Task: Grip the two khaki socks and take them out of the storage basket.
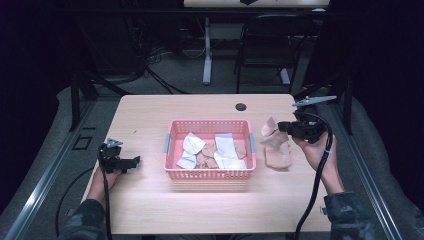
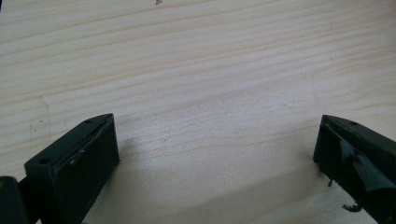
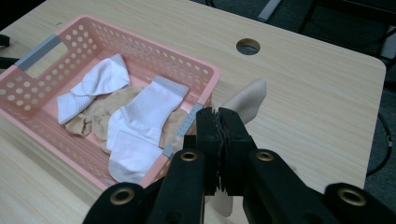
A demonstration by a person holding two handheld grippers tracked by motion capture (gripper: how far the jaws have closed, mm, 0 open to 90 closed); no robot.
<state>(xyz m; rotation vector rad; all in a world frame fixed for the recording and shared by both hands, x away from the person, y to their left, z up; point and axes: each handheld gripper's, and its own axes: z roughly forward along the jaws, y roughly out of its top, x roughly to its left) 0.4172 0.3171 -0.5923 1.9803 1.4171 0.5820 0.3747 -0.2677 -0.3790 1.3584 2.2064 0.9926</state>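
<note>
the right gripper (image 3: 218, 122) clamps a beige sock (image 3: 245, 103), its long axis running from the jaws, free end pointing ahead and up.

Bright lit tabletop, dark surroundings, soft focus

No readable writing

No text, label, brand, number or sign can be read on anything in these views, neither on the pale wood-grain table top (image 1: 200, 210), nor on the pink perforated plastic basket (image 1: 209, 174), nor on the white and beige socks inside it.
</note>
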